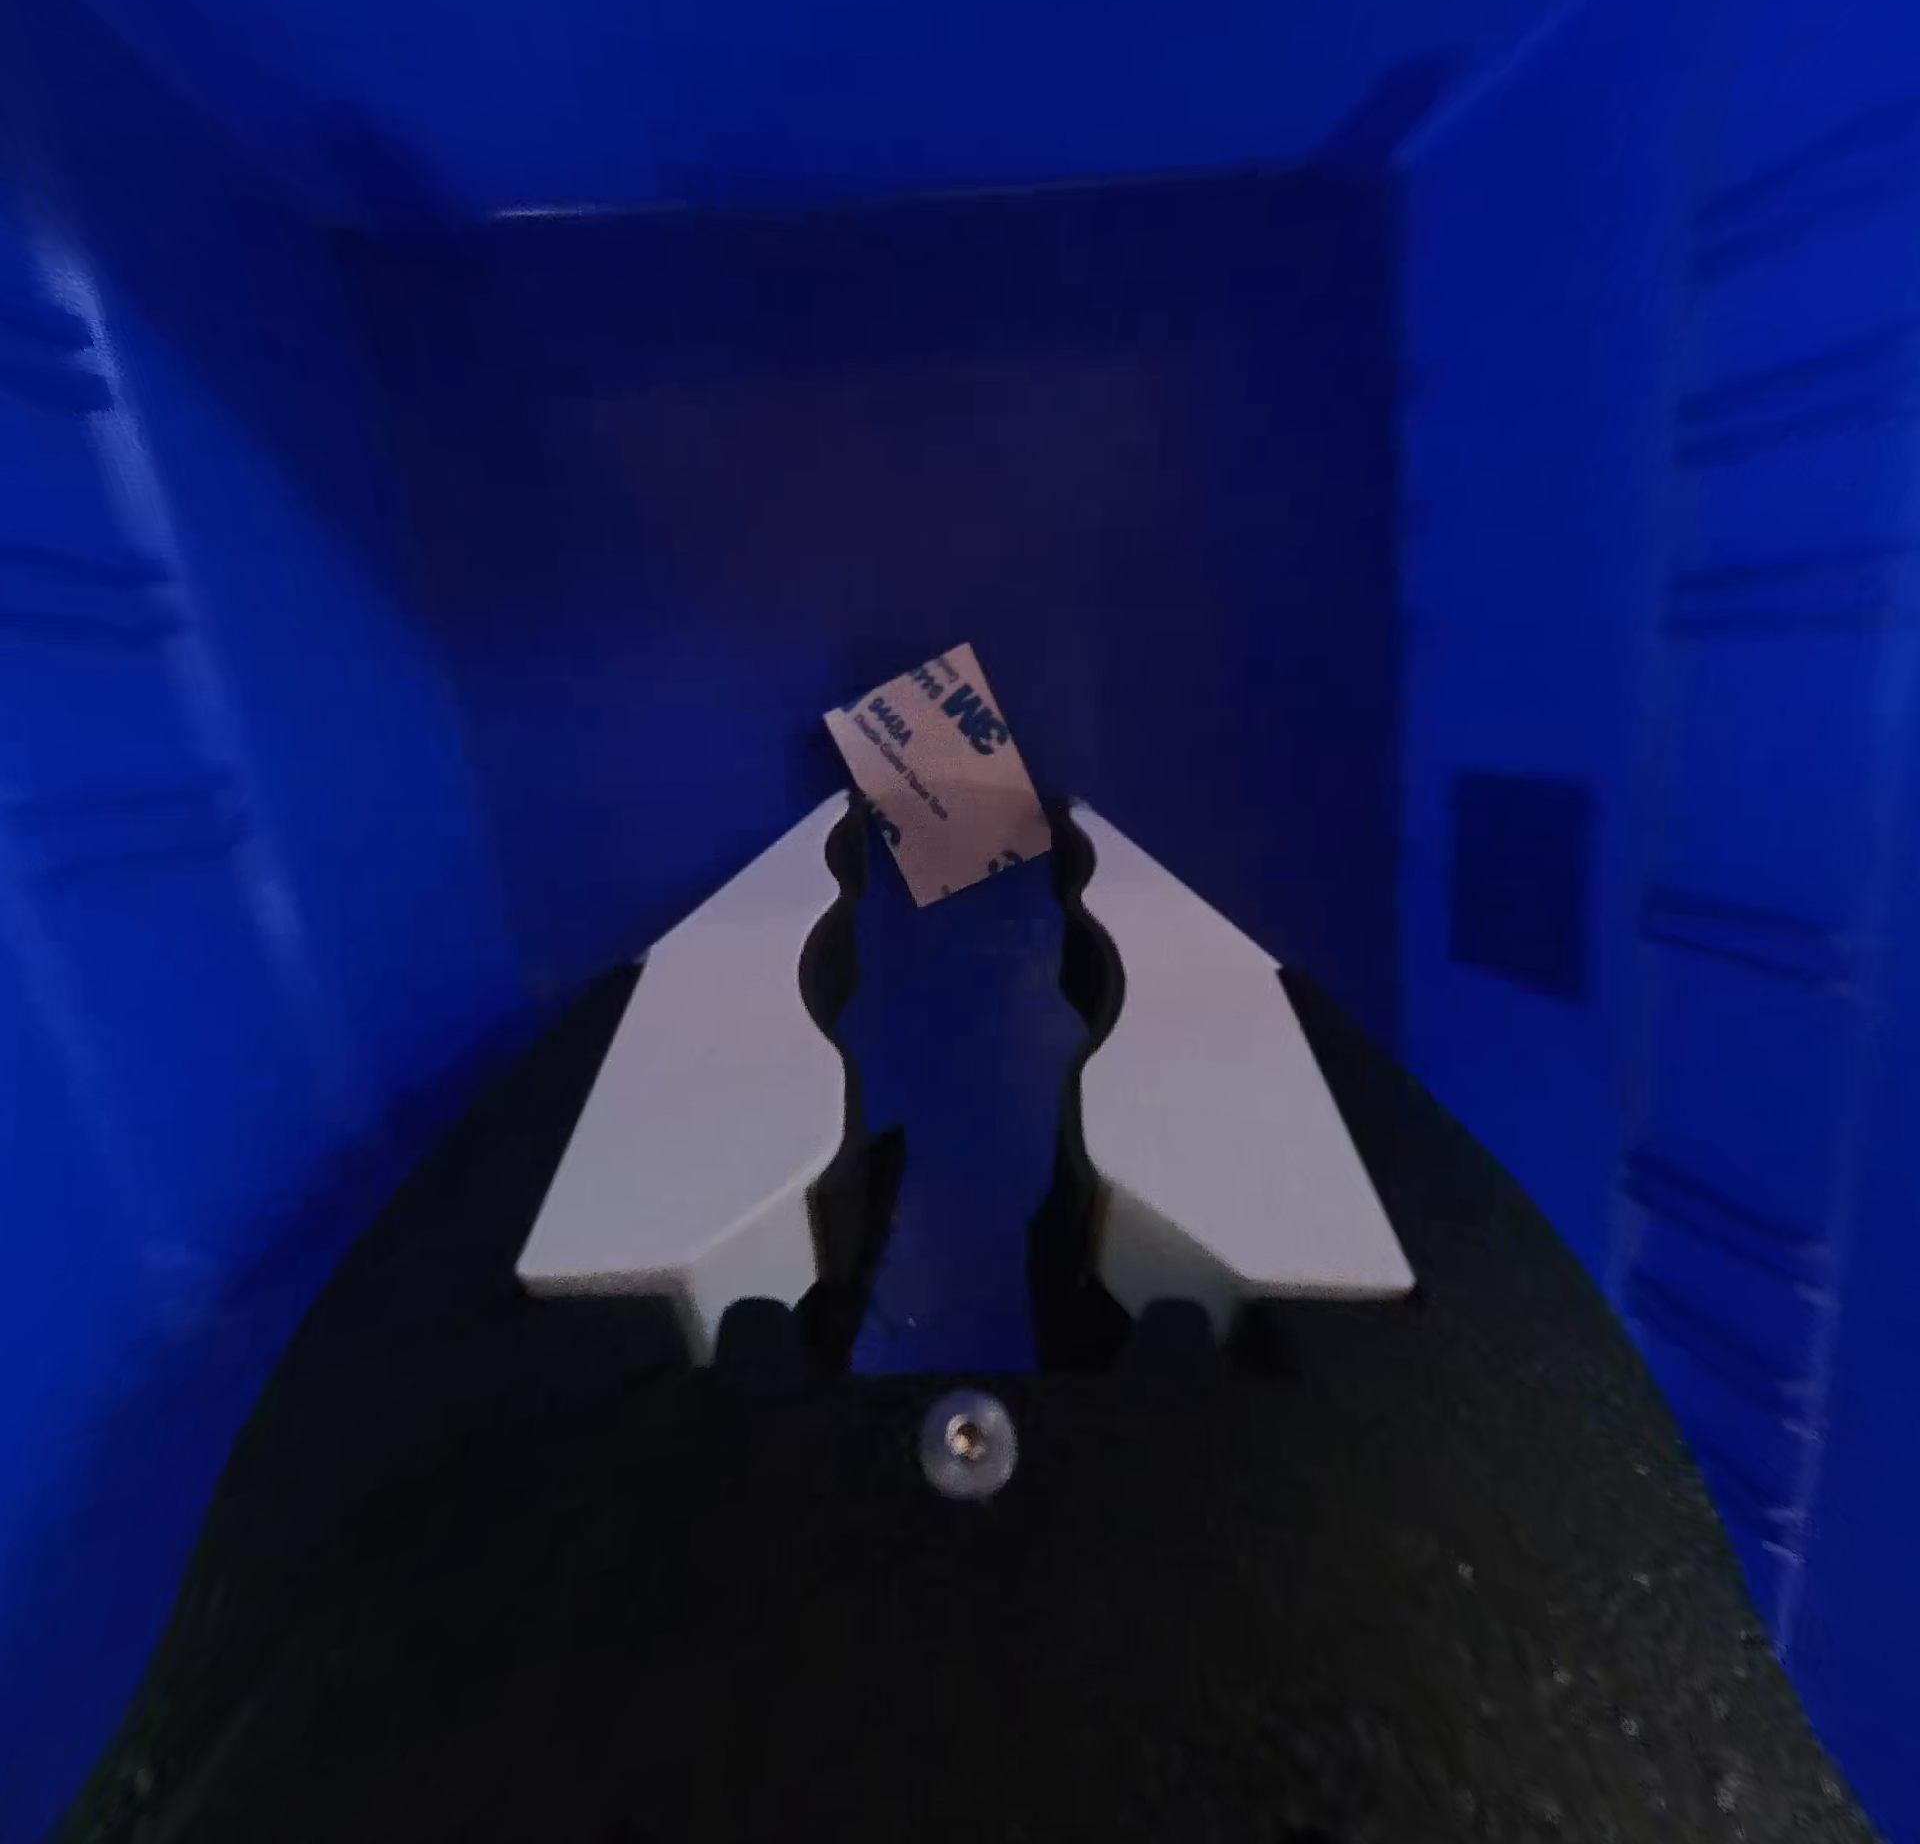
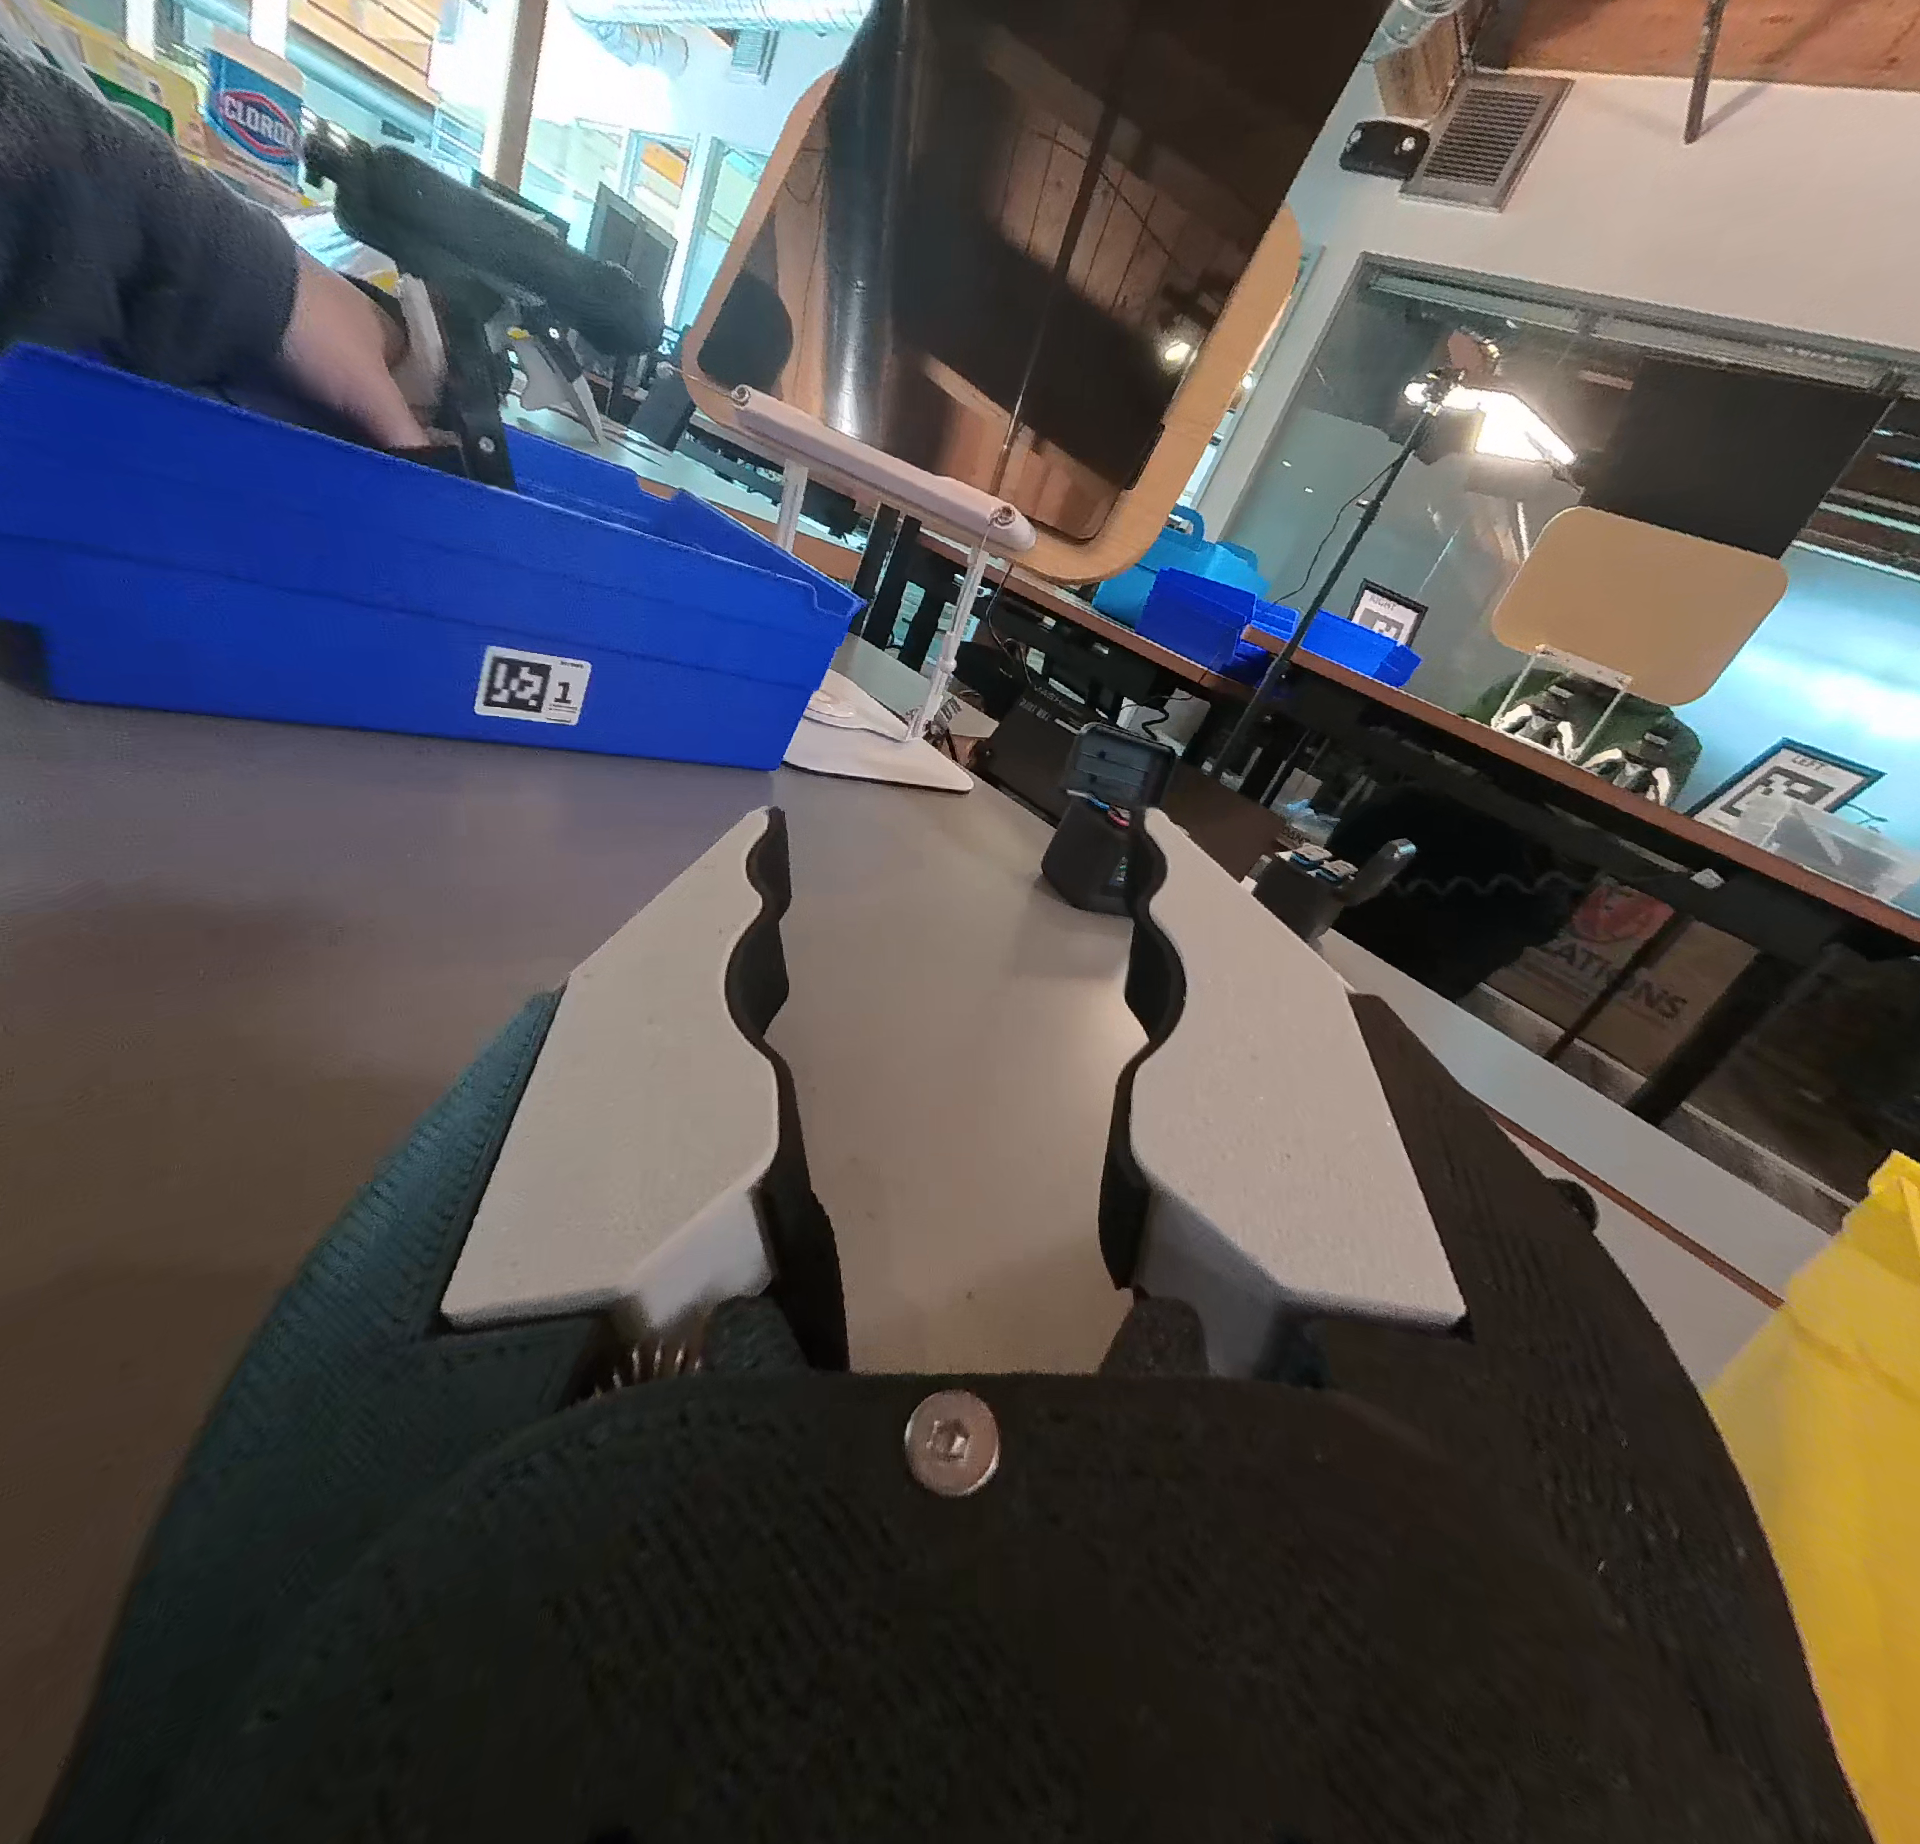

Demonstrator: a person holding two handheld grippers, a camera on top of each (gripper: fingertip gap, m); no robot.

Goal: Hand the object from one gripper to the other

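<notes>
Inside the blue bin [image 1: 312, 651], the left gripper [image 1: 958, 807] has its jaws narrowly parted around a small white adhesive pad [image 1: 935, 786]; contact is unclear. The right gripper [image 2: 961, 838] gapes wide and empty above the grey table [image 2: 312, 911]

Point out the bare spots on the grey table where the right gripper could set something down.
Free: the grey table between the blue bin and the right gripper, and the strip ahead of its fingertips. Crowded: the far edge, with the white stand base and small black devices; yellow material borders the right.
</notes>
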